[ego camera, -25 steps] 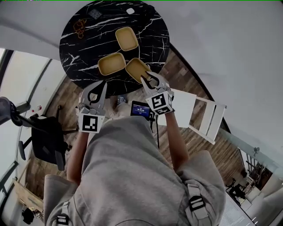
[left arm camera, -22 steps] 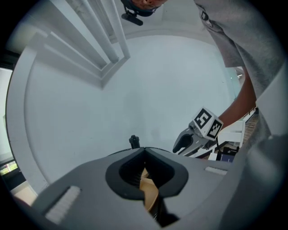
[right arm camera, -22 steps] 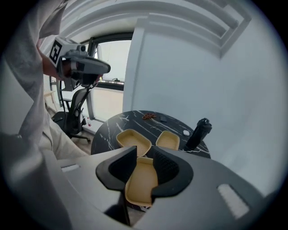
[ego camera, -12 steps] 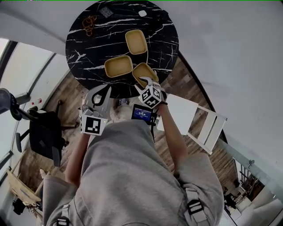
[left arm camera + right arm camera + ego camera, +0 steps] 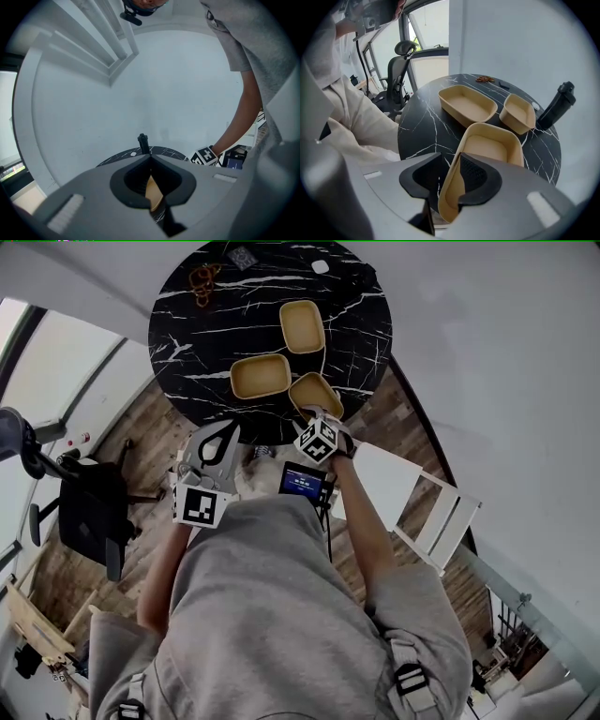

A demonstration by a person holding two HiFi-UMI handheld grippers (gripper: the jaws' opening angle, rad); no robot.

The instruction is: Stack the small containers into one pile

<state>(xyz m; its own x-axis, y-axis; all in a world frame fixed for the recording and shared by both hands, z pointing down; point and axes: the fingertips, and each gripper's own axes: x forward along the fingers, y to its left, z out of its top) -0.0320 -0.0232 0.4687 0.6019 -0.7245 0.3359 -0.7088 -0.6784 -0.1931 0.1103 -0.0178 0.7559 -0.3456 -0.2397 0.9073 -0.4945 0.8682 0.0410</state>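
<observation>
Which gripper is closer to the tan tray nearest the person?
Right. The right gripper, jaws just closing a little, straddles the near wall of the tan rectangular plastic container. The shut left gripper hangs off the black marble table edge, well left of it.

The near end of the tray is hidden under the right gripper, whose jaws have just been closing and straddle its wall. Whether both pads touch is unclear. The left gripper hides most of the table. Far beyond both, a brown thing is too small to tell.
</observation>
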